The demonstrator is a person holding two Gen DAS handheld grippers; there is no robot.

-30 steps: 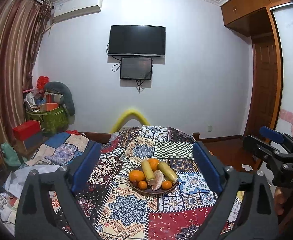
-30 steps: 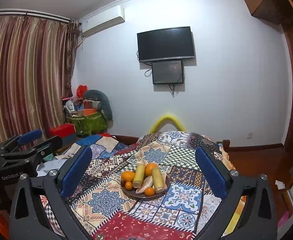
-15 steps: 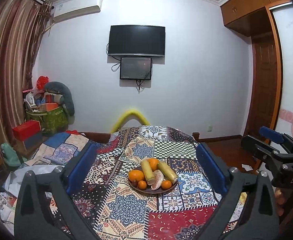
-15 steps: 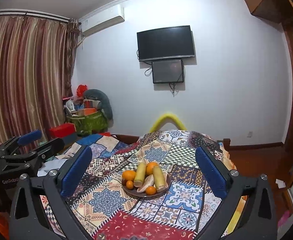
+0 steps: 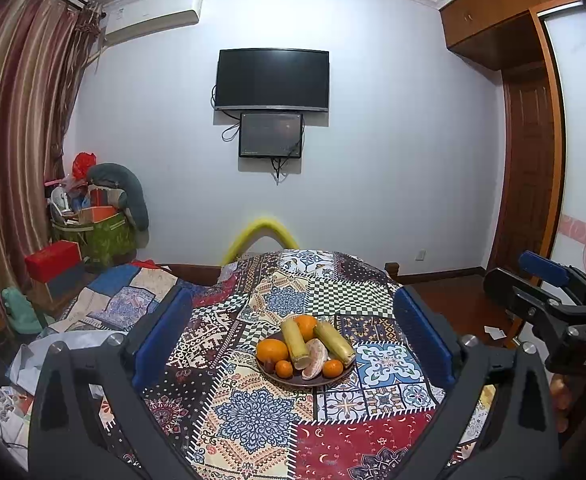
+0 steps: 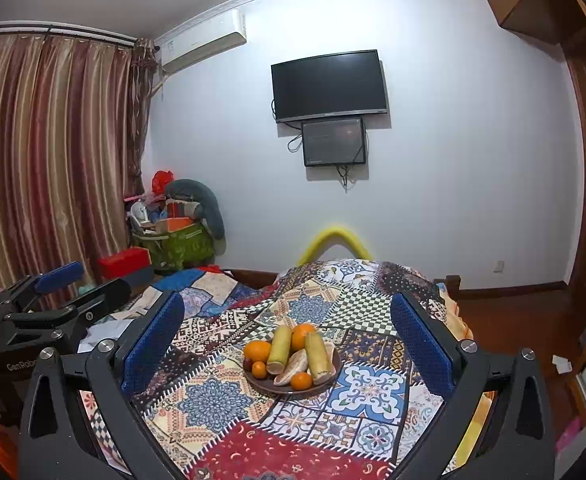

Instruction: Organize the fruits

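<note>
A dark round plate (image 5: 333,379) (image 6: 335,364) of fruit sits on a patchwork-covered table (image 5: 253,416) (image 6: 221,400). It holds oranges (image 5: 271,350) (image 6: 257,350), two yellow-green sugarcane pieces (image 5: 295,341) (image 6: 318,354), small tangerines (image 5: 332,368) (image 6: 301,380) and a peeled segment (image 5: 315,357) (image 6: 293,366). My left gripper (image 5: 291,332) is open and empty, above and short of the plate. My right gripper (image 6: 287,330) is also open and empty, framing the plate. Each gripper shows in the other's view: the right one (image 5: 549,296) and the left one (image 6: 57,300).
A patchwork quilt (image 5: 105,300) and clutter lie left of the table. A green box of items (image 5: 93,232) and a red box (image 5: 53,266) stand by the striped curtain (image 5: 17,152). A TV (image 5: 272,79) hangs on the far wall. A wooden door (image 5: 529,168) is at right.
My left gripper's fingers have spread a little wider. The right gripper has hardly moved. The fruit plate is unchanged.
</note>
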